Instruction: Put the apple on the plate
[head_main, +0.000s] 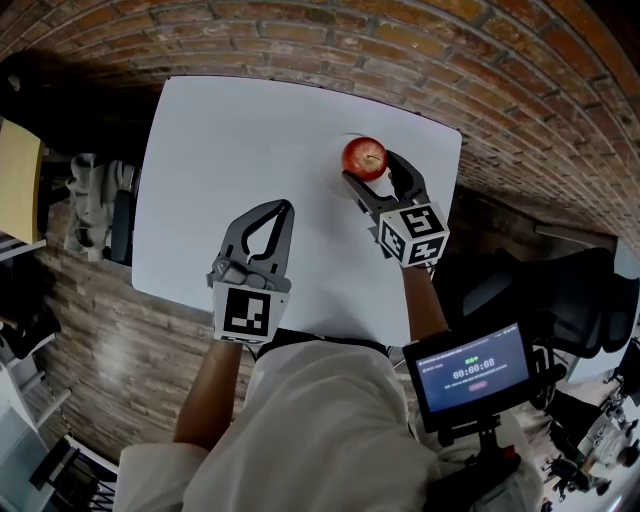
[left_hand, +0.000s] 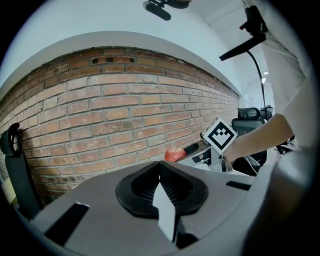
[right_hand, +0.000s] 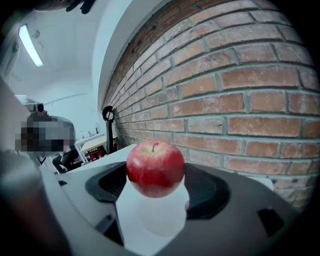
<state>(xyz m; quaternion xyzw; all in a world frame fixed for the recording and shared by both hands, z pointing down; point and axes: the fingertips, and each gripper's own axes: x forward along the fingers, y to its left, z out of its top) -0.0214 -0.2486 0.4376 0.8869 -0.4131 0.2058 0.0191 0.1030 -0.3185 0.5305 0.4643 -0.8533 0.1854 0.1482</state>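
A red apple (head_main: 364, 157) stands on the white table (head_main: 250, 130) near its far right edge, close to the brick wall. My right gripper (head_main: 368, 166) is open with one jaw close on either side of the apple (right_hand: 155, 168), which rests on the table at the fingertips. My left gripper (head_main: 287, 206) is shut and holds nothing; it lies low over the table's near middle. In the left gripper view its jaws (left_hand: 160, 172) meet, and the apple (left_hand: 174, 154) and right gripper (left_hand: 200, 148) show beyond them. No plate is in view.
A tablet (head_main: 472, 375) showing a timer is mounted at my lower right. A black office chair (head_main: 565, 290) stands to the right of the table. Grey clutter and a shelf (head_main: 98, 205) sit off the table's left edge. The brick wall (right_hand: 240, 100) runs just behind the apple.
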